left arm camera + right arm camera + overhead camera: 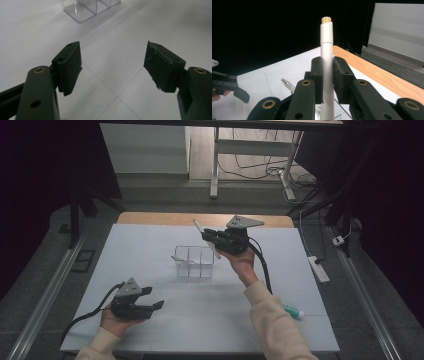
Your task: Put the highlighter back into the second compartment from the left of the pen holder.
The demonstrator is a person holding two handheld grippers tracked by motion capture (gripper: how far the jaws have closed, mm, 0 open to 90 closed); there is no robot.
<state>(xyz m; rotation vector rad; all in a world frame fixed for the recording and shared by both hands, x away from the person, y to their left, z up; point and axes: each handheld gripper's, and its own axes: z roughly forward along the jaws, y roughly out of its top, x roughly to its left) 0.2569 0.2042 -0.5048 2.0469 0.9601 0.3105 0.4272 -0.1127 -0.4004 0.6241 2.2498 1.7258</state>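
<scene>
Dark curtains (40, 180), grey floor (160, 195)

**No legible markings on the table**

No text, label, brand, number or sign could be read anywhere. The white pen (327, 62) bore no visible print, and the tube (294, 311) at the near right was too small to show any lettering.

Left gripper (150, 298) gaping low — right gripper (212, 239) raised, apparently clamped.
</scene>
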